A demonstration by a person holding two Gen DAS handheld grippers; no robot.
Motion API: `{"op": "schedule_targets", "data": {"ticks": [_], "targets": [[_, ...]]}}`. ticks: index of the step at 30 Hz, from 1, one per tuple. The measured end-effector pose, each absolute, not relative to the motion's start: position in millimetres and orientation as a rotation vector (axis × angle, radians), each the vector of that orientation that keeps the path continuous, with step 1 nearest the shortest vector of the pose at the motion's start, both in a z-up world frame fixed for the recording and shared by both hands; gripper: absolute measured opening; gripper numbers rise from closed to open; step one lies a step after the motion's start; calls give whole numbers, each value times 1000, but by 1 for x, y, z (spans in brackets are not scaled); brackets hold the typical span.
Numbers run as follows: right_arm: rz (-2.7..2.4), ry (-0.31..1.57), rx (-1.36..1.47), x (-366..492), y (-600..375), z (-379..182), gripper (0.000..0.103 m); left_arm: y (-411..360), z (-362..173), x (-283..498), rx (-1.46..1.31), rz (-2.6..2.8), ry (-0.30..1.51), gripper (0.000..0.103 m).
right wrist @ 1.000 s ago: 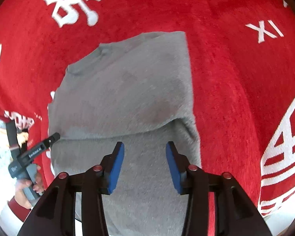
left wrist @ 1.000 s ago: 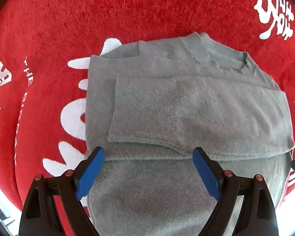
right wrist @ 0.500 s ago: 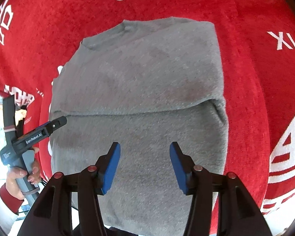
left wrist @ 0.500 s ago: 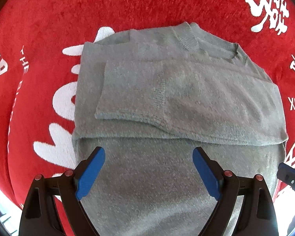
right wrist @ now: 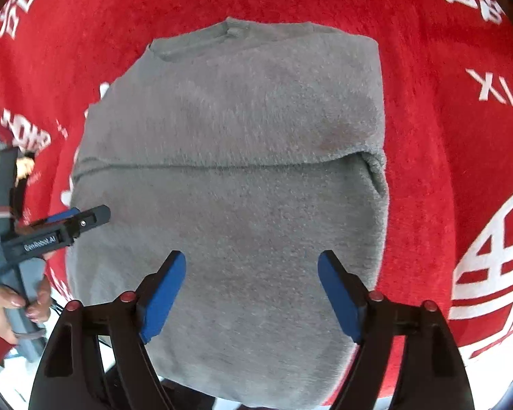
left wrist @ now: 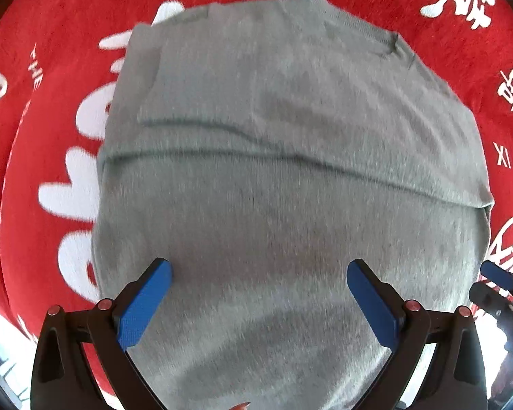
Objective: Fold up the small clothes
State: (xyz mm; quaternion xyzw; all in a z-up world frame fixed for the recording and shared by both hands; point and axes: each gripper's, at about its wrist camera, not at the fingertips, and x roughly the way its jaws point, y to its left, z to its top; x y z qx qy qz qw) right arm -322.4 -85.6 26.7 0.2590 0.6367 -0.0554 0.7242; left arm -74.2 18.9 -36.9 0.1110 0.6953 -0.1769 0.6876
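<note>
Lying under both opening tongs (left wrist: 259, 275): grey sweater (left wrist: 290, 136).

The sweater (left wrist: 290, 177) under me was plain heather grey — no print, just a ribbed collar in the same tone. The cloth (right wrist: 444, 136) beneath it was bright red with white characters and lettering. My gripper (right wrist: 251, 294) wore blue pads on black arms with small red rivets.

Grey knit sweater (left wrist: 290, 157) lies flat; sleeves folded across; neckline far.
</note>
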Motion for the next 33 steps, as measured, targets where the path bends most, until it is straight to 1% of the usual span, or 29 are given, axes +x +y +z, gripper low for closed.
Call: {"op": "schedule_targets", "data": {"ticks": [6,13,19,25,33], "targets": [[-71,1450,580,-333,-86,27,82,27,-37,-110,192,-386,1618,103],[-35,1487,615,-347,-99,22,82,20,-25,-154,178,-333,1620,103],[-22,1523,604,-356,-104,13,82,30,-28,-193,94,-336,1677,103],[-24,1548,610,-365,-100,14,82,41,-17,-232,93,-351,1664,103],[-63,1535,621,-377,-79,19,82,79,-12,-248,50,-376,1643,103]]}}
